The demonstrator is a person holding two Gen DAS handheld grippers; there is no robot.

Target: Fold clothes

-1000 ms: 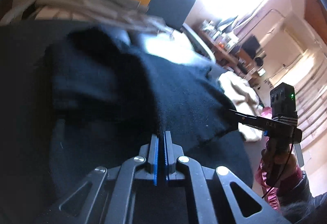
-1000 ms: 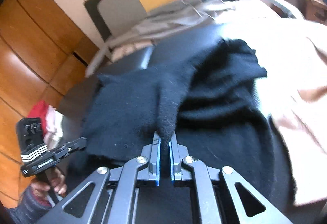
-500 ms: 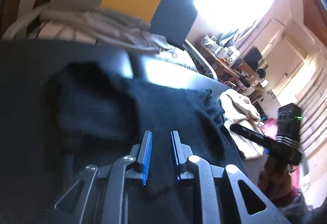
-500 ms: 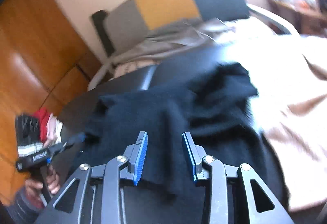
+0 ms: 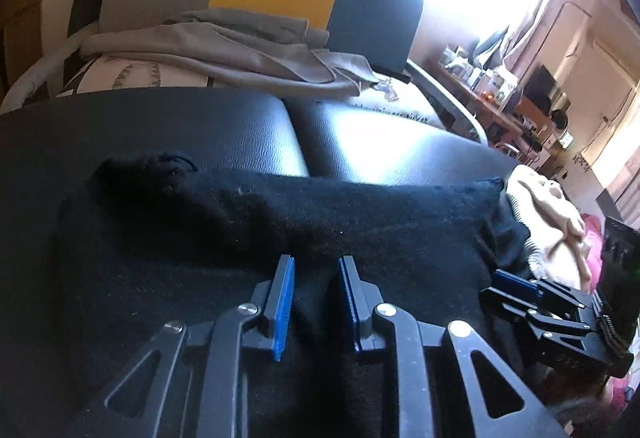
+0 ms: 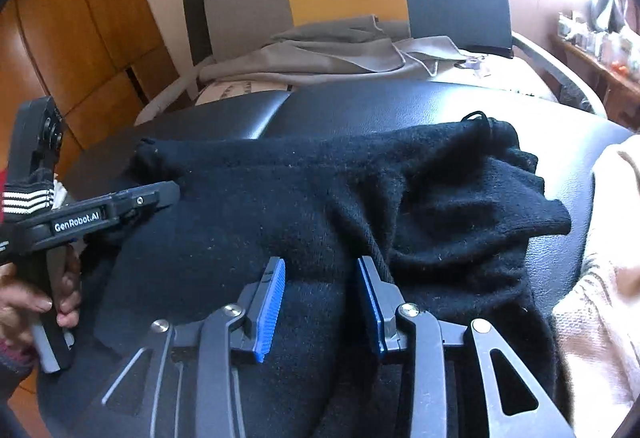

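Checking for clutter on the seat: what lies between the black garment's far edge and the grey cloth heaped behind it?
Only bare black leather seat separates the black garment from the grey cloth; both wrist views show it.

Both tongs [image 5: 316, 298] [image 6: 326, 302] released the black garment [image 6: 320, 198].

Black knit garment [image 6: 304, 206], folded over and rumpled at one end, lying on black leather seat [image 6: 360, 106]

A shiny black seat [image 5: 248, 130] is holding the clothes. A black sweater [image 6: 280, 206] is lying folded flat across it. A cream-colored cloth [image 5: 552, 214] is sitting at the seat's edge, just beside the sweater and touching it.
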